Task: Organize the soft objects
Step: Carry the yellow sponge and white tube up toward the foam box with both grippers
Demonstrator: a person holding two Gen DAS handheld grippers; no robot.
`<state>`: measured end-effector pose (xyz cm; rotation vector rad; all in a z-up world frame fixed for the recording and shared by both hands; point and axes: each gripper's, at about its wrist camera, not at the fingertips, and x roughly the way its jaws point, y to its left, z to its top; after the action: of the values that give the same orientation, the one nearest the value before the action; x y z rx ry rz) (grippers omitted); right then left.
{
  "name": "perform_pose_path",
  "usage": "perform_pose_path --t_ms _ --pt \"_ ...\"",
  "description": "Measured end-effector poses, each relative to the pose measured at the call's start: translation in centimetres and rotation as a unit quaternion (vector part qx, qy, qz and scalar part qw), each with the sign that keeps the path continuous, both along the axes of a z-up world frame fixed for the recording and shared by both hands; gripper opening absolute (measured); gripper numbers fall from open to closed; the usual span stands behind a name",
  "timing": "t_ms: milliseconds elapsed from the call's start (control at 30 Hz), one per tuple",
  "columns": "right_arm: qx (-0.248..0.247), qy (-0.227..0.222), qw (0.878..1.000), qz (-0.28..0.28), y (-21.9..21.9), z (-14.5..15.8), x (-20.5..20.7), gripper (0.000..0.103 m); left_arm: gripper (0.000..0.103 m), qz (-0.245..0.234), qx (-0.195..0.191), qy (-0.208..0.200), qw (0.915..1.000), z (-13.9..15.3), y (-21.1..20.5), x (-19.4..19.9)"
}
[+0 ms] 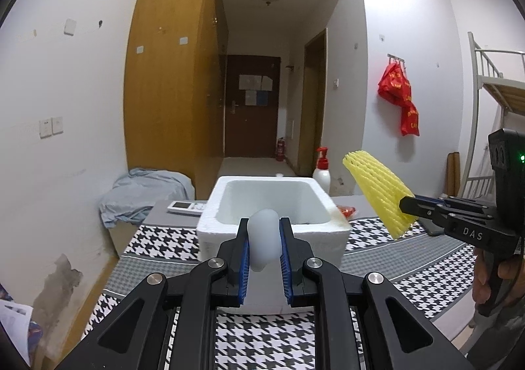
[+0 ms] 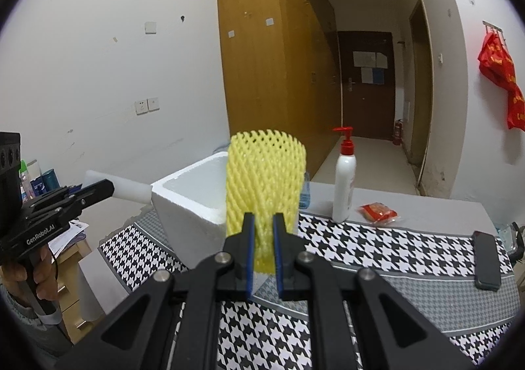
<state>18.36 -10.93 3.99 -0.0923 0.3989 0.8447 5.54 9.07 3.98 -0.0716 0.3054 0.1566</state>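
Now left tongs [image 1: 264,238] clenched on white foam piece [image 1: 263,237]; right tongs [image 2: 263,238] grasping yellow foam net [image 2: 265,183], both near foam box [image 1: 272,206].

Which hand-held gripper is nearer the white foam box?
Left. The left hand-held gripper, holding a white foam piece, is just before the foam box; the right hand-held gripper is beside it with yellow foam netting.

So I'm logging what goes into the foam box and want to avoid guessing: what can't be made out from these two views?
- Foam box floor: left wrist view, hidden by its near wall and the white soft piece held in the left gripper.
- Box interior: right wrist view, blocked by the yellow foam net in the right gripper.
- Papers on the far door: too small to read.
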Motion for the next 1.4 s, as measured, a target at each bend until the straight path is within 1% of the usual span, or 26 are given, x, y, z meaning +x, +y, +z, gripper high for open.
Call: perform_pose_path --t_ms 433,967,1400 --pt "-0.011 -0.001 1.000 0.020 3.5 0.3 1.1 0.013 0.018 0.023 -0.015 0.008 0.9996 -0.7 2.5 0.6" --pt "-0.020 -0.006 0.999 0.039 6.9 1.0 1.4 0.013 0.018 0.034 -0.016 0.009 0.9992 -0.7 3.5 -0.2" --pt "-0.028 0.005 0.998 0.051 9.9 0.7 2.5 0.013 0.018 0.055 -0.021 0.009 0.9982 -1.2 4.5 -1.0"
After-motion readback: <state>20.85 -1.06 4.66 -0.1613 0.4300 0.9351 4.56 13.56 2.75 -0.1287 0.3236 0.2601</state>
